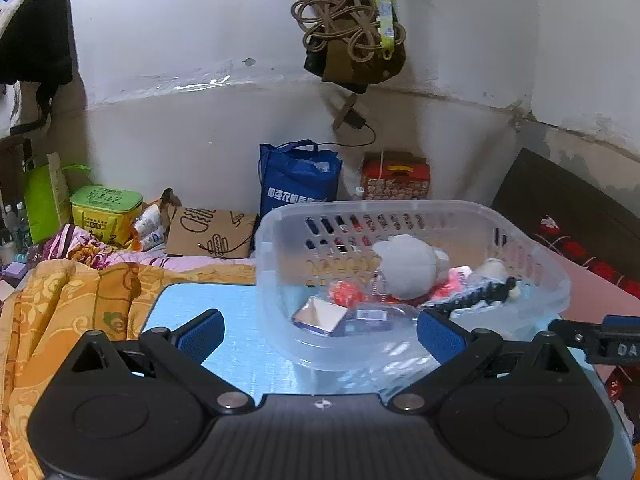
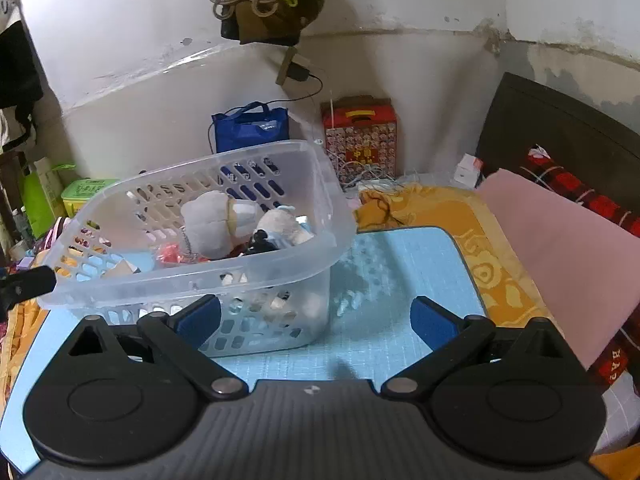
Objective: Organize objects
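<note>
A clear plastic basket (image 1: 400,210) stands on a light blue mat (image 1: 224,320); it also shows in the right wrist view (image 2: 192,272). Inside lie a grey plush toy (image 1: 408,268), a red item (image 1: 346,292), a small blue-and-white box (image 1: 320,316) and a black toy (image 1: 480,296). The plush also shows in the right wrist view (image 2: 216,224). My left gripper (image 1: 320,332) is open and empty in front of the basket's near wall. My right gripper (image 2: 316,320) is open and empty, its left finger (image 2: 198,320) by the basket's near corner.
The mat (image 2: 400,280) lies on a bed with an orange patterned cover (image 1: 72,308) and a pink sheet (image 2: 560,248). Against the wall stand a blue bag (image 1: 298,180), a red box (image 2: 360,140), a green tin (image 1: 106,204) and a cardboard bag (image 1: 210,232).
</note>
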`<move>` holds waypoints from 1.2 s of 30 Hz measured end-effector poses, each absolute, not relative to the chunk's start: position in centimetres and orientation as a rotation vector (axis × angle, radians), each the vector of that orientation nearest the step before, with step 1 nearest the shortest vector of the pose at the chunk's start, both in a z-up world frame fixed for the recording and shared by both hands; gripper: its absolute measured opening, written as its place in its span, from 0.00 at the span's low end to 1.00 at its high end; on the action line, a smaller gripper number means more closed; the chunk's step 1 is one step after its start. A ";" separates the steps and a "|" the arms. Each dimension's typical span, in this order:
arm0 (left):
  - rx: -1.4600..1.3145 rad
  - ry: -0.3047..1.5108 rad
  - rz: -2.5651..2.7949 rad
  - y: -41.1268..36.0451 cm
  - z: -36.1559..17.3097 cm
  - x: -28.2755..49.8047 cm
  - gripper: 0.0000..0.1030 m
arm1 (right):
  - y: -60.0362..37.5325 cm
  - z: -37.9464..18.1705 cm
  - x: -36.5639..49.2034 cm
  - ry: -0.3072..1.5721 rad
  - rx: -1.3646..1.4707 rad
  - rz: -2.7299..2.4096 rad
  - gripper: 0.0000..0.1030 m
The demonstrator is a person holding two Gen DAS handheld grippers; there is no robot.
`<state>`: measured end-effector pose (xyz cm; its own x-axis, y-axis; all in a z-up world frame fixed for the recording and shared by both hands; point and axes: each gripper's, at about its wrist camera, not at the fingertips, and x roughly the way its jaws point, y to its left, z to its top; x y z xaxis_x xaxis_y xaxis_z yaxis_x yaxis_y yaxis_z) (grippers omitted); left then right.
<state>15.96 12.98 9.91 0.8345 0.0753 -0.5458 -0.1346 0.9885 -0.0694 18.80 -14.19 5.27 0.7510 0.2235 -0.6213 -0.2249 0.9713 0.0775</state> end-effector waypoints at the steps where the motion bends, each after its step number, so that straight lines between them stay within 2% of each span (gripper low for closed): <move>1: -0.106 0.573 0.113 13.2 9.9 16.1 1.00 | -14.0 5.3 18.7 0.670 -0.012 0.239 1.00; 6: -0.112 0.560 0.109 13.7 9.8 15.9 1.00 | -12.6 5.6 18.0 0.618 -0.059 0.212 1.00; 36: -0.079 0.550 0.119 13.0 9.6 14.6 1.00 | -11.5 5.9 16.5 0.592 -0.079 0.192 1.00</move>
<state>14.61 12.98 9.57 0.8458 0.0919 -0.5255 -0.1342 0.9900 -0.0429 16.45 -11.50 5.88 0.8127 0.1571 -0.5611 -0.2022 0.9792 -0.0187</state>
